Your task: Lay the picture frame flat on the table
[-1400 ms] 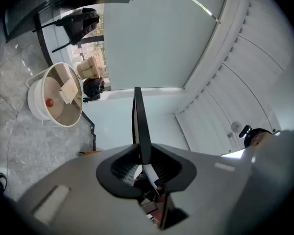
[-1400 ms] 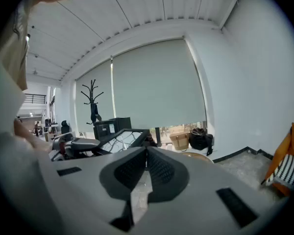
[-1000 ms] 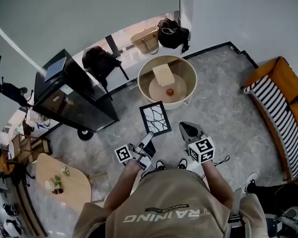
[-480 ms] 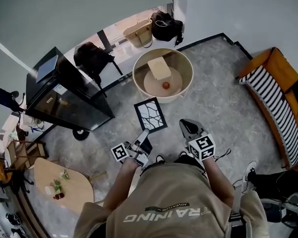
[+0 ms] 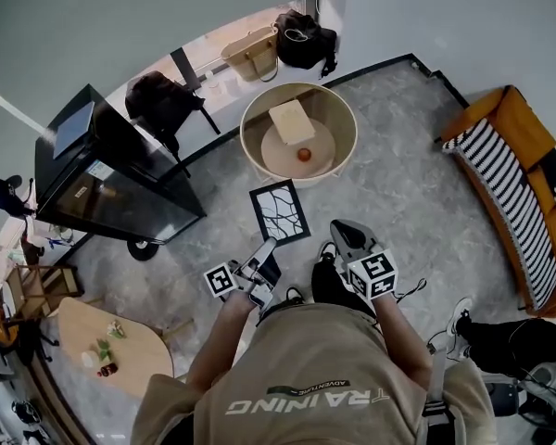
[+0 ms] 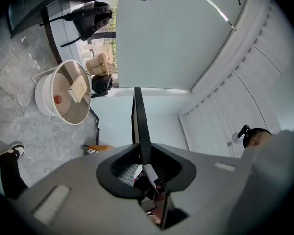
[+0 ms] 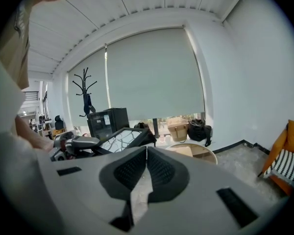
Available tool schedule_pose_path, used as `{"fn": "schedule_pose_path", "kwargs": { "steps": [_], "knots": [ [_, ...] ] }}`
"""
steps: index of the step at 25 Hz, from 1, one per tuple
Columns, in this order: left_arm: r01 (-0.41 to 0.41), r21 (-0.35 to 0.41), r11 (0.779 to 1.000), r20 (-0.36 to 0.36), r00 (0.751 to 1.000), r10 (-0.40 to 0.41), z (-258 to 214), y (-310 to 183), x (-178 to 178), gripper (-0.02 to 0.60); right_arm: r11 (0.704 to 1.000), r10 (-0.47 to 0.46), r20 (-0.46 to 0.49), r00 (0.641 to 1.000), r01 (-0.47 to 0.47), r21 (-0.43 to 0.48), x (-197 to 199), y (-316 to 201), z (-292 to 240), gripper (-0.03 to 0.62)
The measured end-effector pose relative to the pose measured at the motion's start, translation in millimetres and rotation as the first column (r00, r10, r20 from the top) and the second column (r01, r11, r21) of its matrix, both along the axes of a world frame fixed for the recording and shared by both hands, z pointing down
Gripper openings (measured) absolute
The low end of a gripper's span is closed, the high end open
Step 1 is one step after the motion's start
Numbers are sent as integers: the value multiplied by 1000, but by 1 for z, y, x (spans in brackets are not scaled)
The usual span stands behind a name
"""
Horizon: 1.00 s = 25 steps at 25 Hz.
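Picture frame (image 5: 280,212) stays clamped by its edge in the left gripper (image 5: 263,254), over the floor (image 5: 398,184) short of the round table (image 5: 351,133), as the person (image 5: 296,378) steps forward; right gripper (image 5: 341,235) closed, empty, so laying it flat is still pending.

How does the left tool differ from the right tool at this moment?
The left tool is shut on the edge of the black picture frame, while the right tool holds nothing. The left tool's jaws stand apart by the frame's thickness, while the right tool's jaws meet. Both tools have the same grey body.
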<state>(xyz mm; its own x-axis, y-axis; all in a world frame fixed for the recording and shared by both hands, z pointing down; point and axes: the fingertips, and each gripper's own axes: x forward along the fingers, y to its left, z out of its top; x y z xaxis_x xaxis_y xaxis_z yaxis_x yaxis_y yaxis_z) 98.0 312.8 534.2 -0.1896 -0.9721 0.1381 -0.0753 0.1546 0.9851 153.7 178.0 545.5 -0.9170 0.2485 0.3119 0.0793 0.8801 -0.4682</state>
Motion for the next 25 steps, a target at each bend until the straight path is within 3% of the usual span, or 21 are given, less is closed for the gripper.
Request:
{"fn": "schedule_pose_path", "kwargs": {
  "steps": [7, 14, 25],
  "knots": [
    [-10, -18, 1000, 17, 1000, 10, 15, -45, -40, 75, 999, 4, 6, 1000, -4, -37, -43, -42, 30, 9],
    [32, -30, 999, 54, 998, -31, 25, -93, -91, 75, 999, -47, 65, 997, 49, -24, -101, -97, 40, 9],
    [70, -44, 997, 83, 994, -67, 47, -143, -125, 75, 995, -95, 90, 991, 97, -21, -146, -143, 66, 9]
  ]
}}
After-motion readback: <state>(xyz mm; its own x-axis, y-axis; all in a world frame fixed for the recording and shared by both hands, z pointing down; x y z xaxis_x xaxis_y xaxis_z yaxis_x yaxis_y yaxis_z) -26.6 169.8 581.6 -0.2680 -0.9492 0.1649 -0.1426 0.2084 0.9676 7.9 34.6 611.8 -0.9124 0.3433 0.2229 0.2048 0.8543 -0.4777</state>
